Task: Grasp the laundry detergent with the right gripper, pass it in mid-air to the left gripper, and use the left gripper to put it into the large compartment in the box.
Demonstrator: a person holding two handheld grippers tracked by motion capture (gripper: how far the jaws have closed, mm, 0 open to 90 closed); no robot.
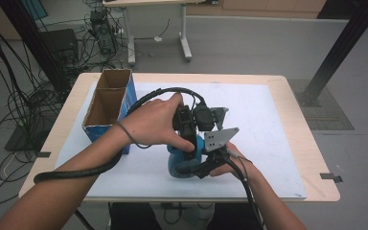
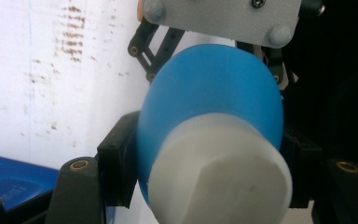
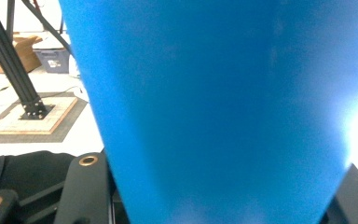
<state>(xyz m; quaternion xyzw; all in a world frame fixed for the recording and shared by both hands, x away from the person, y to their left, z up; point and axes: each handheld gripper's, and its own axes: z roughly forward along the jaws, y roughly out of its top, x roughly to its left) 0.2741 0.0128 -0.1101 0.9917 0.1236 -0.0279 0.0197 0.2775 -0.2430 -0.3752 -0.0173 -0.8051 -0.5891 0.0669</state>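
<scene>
Now both grippers clench the blue plastic bottle with its white cap [image 2: 214,154]: left gripper [image 1: 188,136] near the cap, right gripper [image 1: 206,165] on the body. Steady, square grips suit the hold. It sits near the tabletop's [image 1: 278,86] 6 o'clock edge; open room lies toward 3 o'clock, the open cardboard box [image 1: 108,103] at 10.

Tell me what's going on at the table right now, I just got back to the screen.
A person is working a blue plastic bottle with a white cap using both hand-held grippers over the white mat. The left gripper is closed around the bottle near its cap end, and the right gripper clamps the bottle's blue body from the other side. The bottle sits near the table's front edge, between the hands. An open blue cardboard box stands apart to the left.
</scene>
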